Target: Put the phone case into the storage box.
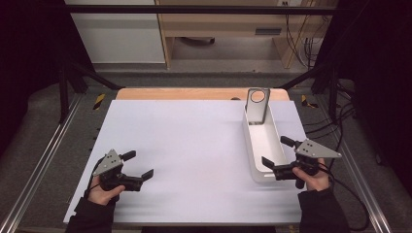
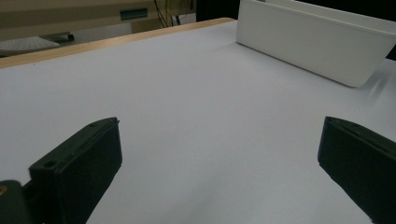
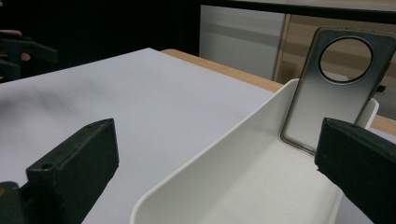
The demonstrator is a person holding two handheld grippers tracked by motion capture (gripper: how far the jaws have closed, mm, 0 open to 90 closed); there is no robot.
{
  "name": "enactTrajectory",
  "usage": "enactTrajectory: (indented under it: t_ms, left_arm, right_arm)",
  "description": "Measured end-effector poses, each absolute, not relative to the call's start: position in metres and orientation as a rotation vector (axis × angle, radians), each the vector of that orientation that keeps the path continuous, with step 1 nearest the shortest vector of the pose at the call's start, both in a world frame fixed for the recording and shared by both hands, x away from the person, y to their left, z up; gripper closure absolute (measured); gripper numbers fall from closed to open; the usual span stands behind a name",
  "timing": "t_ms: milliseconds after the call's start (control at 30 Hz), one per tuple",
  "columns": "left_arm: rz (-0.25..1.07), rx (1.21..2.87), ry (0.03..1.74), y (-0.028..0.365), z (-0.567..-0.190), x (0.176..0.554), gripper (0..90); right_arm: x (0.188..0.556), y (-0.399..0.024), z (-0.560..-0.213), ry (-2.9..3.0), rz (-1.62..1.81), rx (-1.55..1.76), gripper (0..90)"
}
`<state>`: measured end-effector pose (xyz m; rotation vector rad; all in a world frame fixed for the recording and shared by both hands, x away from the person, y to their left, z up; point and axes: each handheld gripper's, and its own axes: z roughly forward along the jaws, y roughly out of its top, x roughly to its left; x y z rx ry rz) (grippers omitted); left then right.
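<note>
From the high view, one white sheet (image 1: 194,155) covers the wooden table (image 1: 184,93), and on its right side stands one long white bin (image 1: 256,145), running away from the person. One grey metal plate (image 1: 257,104) with a round hole leans upright against the bin's far end wall, its foot inside the bin; nothing else shows in the bin. The left gripper (image 1: 137,165) sits low over the sheet near the front left, jaws apart and holding nothing, well apart from the bin. The right gripper (image 1: 278,151) is at the bin's near end, jaws apart, straddling its near right corner. In the left gripper view, the two black jaws stand wide over bare sheet, with the bin's outer wall (image 2: 308,44) farther off at the upper right. In the right gripper view, the jaws are spread on either side of the bin's near rim (image 3: 224,182), and the plate (image 3: 334,91) stands at the far end, with no object between it and the jaws.
</note>
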<state>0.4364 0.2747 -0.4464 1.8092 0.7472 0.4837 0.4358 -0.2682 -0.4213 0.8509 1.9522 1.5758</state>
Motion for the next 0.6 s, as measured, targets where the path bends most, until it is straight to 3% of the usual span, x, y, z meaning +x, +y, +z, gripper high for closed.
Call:
enactTrajectory:
  t_ms: [600]
  left_arm:
    - [0.485,1.808,0.729,0.274,-0.445,0.435,0.0]
  right_arm:
    - [0.426,-0.293,-0.447,1.952,1.59,0.846,0.3]
